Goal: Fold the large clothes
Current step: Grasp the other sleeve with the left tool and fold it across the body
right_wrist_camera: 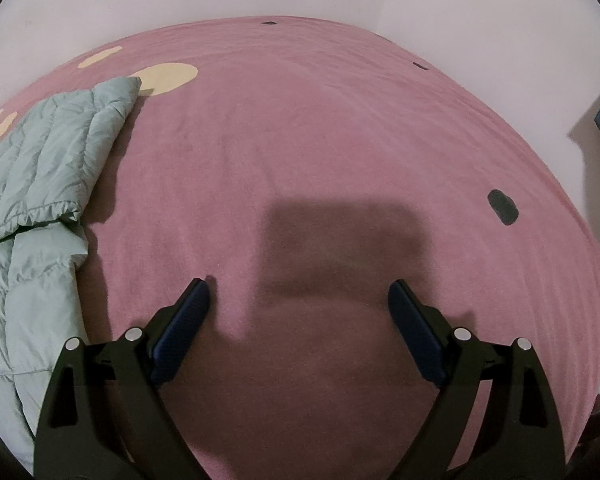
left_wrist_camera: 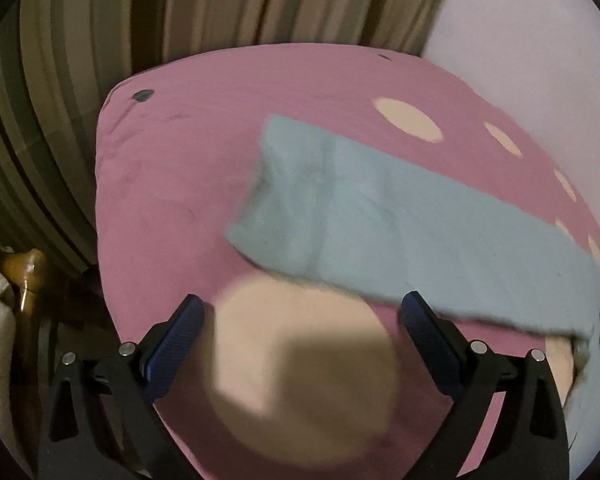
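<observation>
A pale blue-green quilted puffer jacket (right_wrist_camera: 40, 184) lies on a pink bedsheet with cream ovals and dark spots (right_wrist_camera: 320, 140), along its left part in the right wrist view. The right gripper (right_wrist_camera: 300, 292) stands wide apart over bare sheet, holding nothing. The left gripper (left_wrist_camera: 302, 308) also gapes empty, just short of the jacket's blurred near edge. Striped curtains (left_wrist_camera: 100, 40) border the bed's far-left corner; no writing is legible.

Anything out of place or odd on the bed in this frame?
Nothing looks damaged or spilled. The pale green quilted garment lies rumpled, only partly folded, on the pink bedspread. Both the left gripper and the right gripper are open and empty. The left wrist view is motion-blurred.
</observation>
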